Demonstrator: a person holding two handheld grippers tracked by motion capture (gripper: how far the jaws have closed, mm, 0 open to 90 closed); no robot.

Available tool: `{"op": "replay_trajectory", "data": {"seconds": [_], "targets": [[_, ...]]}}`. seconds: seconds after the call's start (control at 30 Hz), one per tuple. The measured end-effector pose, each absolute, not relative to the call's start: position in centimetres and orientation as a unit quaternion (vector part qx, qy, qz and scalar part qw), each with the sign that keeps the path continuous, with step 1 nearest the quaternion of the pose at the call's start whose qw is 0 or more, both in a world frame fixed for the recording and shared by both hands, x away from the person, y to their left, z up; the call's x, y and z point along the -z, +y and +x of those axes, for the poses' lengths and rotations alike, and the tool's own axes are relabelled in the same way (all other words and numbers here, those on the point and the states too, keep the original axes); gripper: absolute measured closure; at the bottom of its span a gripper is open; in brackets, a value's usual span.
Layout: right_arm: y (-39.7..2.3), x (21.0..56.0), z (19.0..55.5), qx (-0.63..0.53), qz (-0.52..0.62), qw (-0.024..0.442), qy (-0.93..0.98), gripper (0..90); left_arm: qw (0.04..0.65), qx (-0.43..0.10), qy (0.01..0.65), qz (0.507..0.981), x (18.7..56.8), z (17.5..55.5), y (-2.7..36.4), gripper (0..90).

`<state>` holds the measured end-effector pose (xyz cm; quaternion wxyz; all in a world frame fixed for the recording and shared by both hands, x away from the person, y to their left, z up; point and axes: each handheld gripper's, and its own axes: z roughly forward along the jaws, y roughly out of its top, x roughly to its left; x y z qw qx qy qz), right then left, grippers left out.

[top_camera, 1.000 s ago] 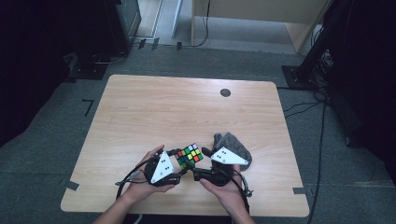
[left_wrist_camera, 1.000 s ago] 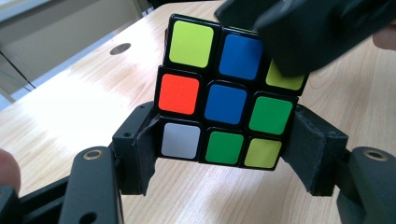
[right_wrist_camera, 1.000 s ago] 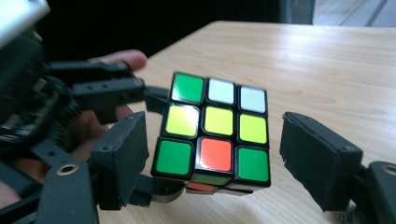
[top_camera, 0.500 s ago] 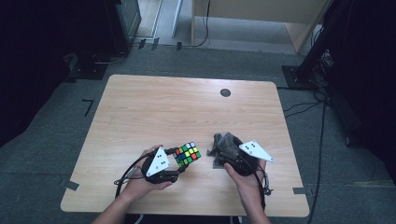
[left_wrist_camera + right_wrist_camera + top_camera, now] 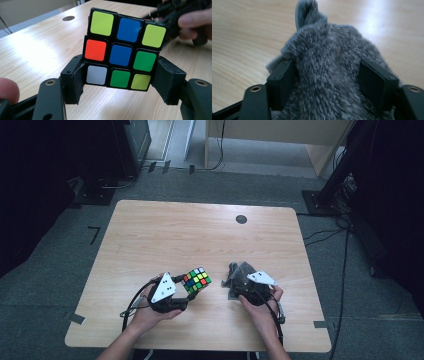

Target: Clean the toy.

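A scrambled colour cube is held just above the wooden table, with my left gripper shut on its lower part. In the left gripper view the cube shows yellow-green, blue, orange, green and white tiles, and the two black jaws of the left gripper press its two sides. A grey fuzzy cloth lies bunched on the table to the cube's right. My right gripper is down on it. In the right gripper view the cloth fills the gap of the right gripper, whose jaws stand wide apart, open.
A small black disc is set into the table near its far edge. The other hand with its gripper shows at the upper right of the left gripper view. Dark stands and cables sit on the floor around the table.
My right gripper has left the cube and swung right, down onto the grey cloth. The left gripper has kept its hold on the cube and barely moved.
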<state>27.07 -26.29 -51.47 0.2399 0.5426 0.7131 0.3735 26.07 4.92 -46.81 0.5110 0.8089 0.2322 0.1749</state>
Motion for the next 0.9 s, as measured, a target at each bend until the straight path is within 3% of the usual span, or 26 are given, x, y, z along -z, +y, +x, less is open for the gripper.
{"op": "replay_trajectory", "data": {"seconds": [0.47, 0.67, 0.77, 0.9], "targets": [[-25.8, 52.3, 26.6, -0.338, 0.521, 0.254, 0.742, 35.3, 0.546, -0.158, 0.275, 0.775, 45.9, 26.9, 6.9, 33.5], [-26.4, 51.8, 26.6, -0.333, 0.542, 0.256, 0.727, 66.8, 0.546, -0.158, 0.271, 0.777, 45.9, 26.7, 6.8, 33.4], [-27.1, 51.1, 26.3, -0.375, 0.552, 0.22, 0.712, 71.8, 0.545, -0.159, 0.268, 0.778, 46.0, 26.7, 6.6, 33.4], [-26.3, 48.7, 25.0, -0.466, 0.503, 0.211, 0.697, 72.5, 0.536, -0.162, 0.26, 0.787, 46.2, 26.6, 6.2, 33.4]]}}
